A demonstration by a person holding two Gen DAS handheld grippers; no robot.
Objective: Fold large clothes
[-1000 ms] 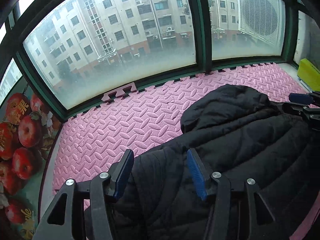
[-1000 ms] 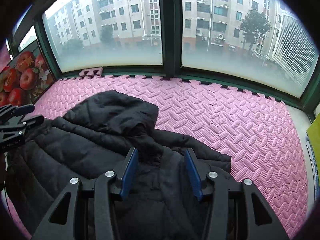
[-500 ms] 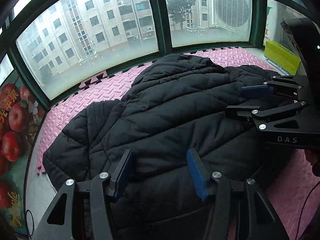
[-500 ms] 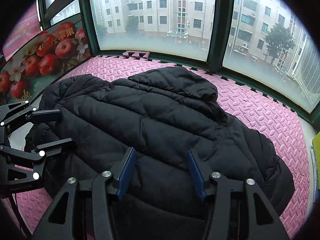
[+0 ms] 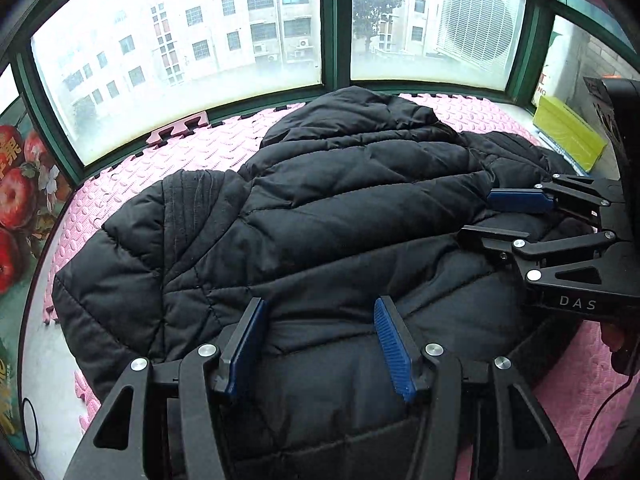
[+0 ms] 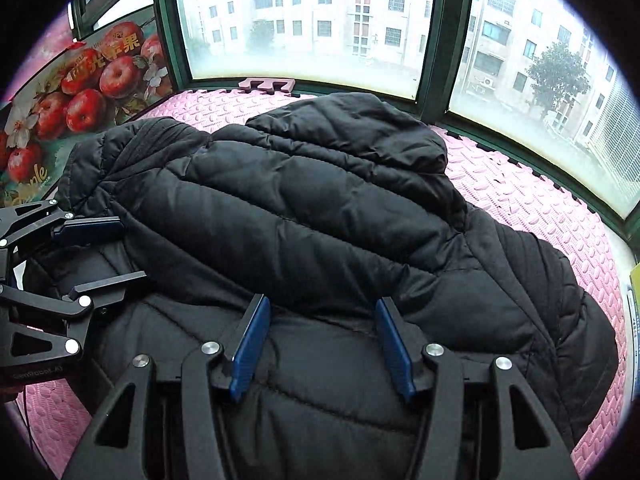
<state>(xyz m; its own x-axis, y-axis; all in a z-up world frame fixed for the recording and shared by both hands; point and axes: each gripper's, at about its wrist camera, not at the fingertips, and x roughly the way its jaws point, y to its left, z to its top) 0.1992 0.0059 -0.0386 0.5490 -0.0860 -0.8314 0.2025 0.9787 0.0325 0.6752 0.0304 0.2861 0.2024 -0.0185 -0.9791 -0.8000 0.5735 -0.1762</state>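
Pink foam mat (image 5: 168, 160) w/ green-framed windows (image 6: 304, 16) behind

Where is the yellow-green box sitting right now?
In the left wrist view the yellow-green box sits at the far right, on the ledge under the window, just beyond the black puffer jacket and above the right gripper.

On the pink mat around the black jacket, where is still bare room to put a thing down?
The pink mat lies bare on the right, between the jacket and the window frame. A second bare strip runs at the far left, between the jacket and the apple poster. The middle is crowded: the jacket fills it, and both open tongs, left and right, hang over it.
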